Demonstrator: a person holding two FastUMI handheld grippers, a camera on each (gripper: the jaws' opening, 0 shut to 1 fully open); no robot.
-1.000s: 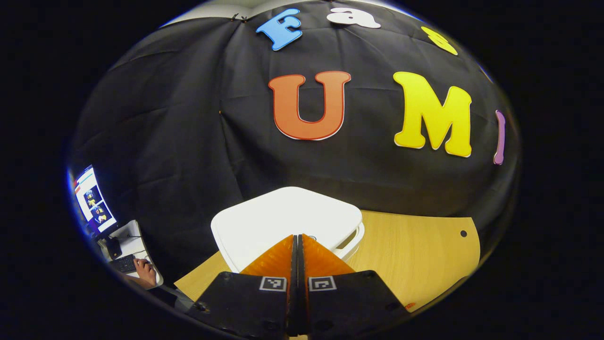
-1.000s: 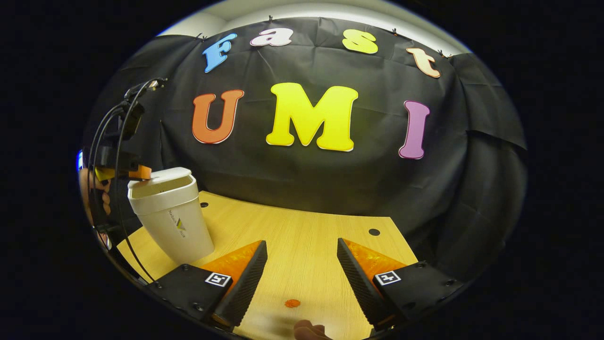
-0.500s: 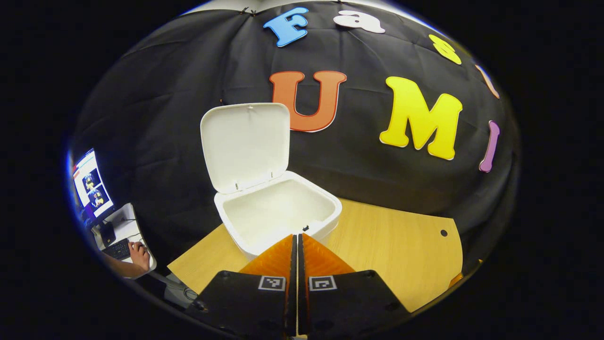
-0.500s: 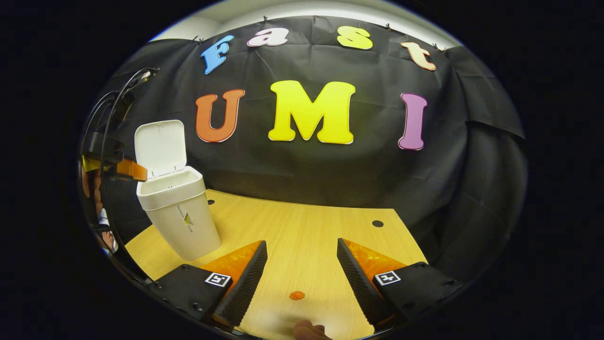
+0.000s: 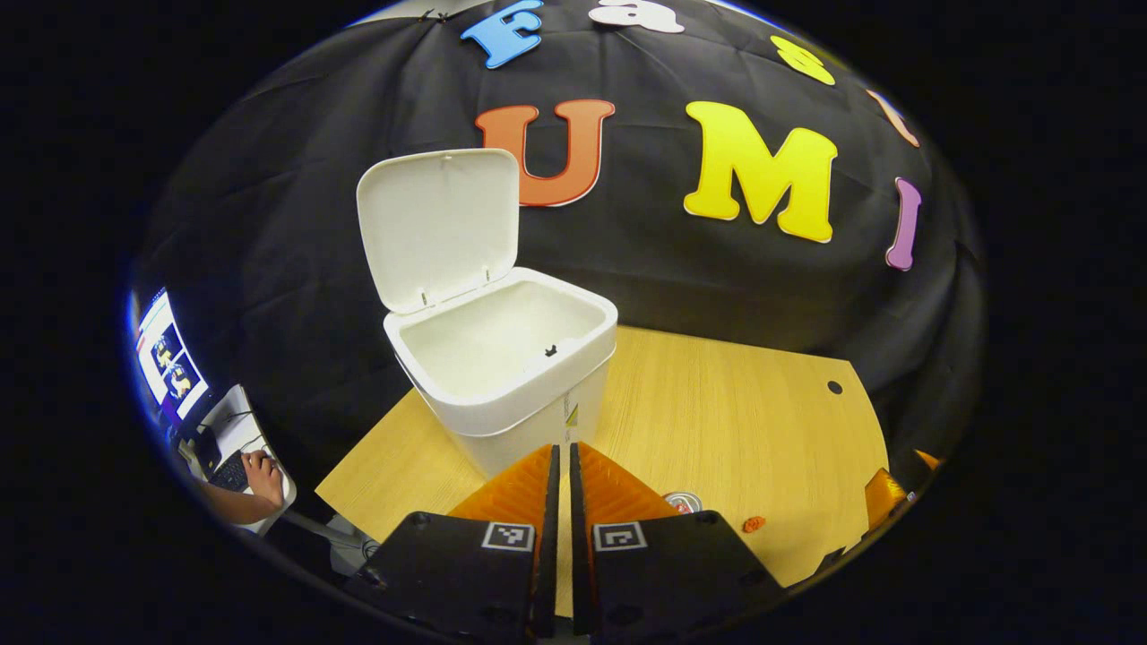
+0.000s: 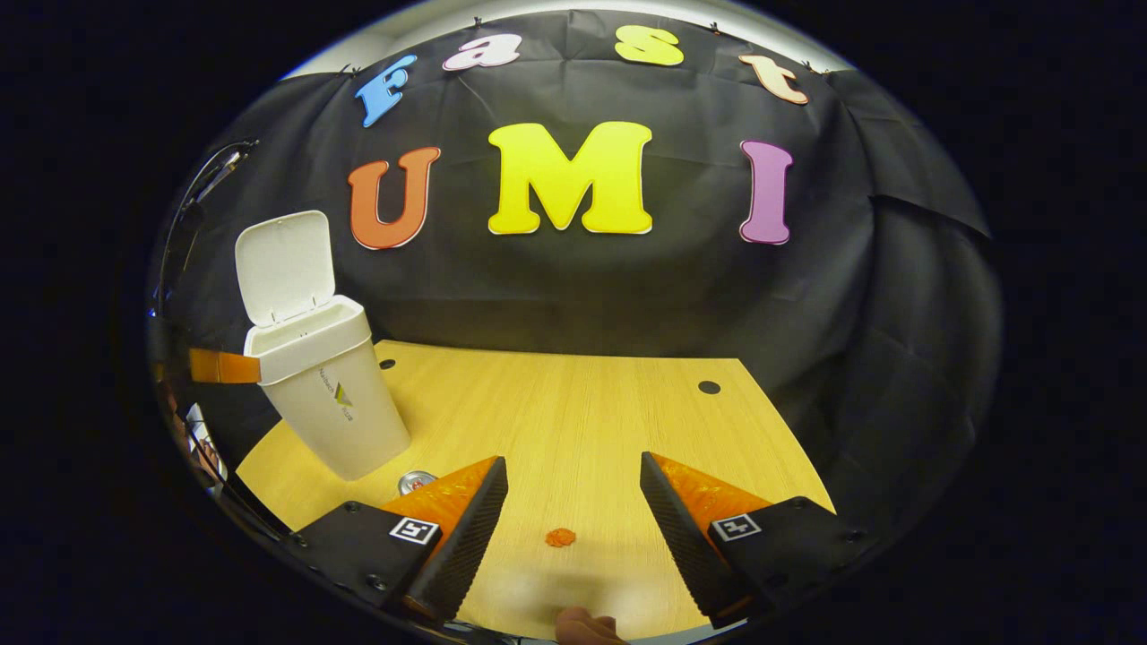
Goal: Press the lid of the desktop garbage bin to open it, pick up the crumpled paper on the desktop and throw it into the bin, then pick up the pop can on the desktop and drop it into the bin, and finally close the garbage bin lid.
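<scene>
Already the left claw (image 5: 561, 466), fingers pressed nearly together and holding nothing, has drawn back from the bin (image 5: 511, 385), whose lid (image 5: 439, 224) now stands up instead of shut. The right claw (image 6: 573, 502) hangs spread over the bench (image 6: 573, 403). Just beside the bin stands the can (image 6: 415, 482); I cannot pick out the paper. Both throws and the closing remain

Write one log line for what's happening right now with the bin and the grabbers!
bin: lid up, open | left gripper: shut, empty, near bin | right gripper: open, over table | pop can: on table by bin
</scene>
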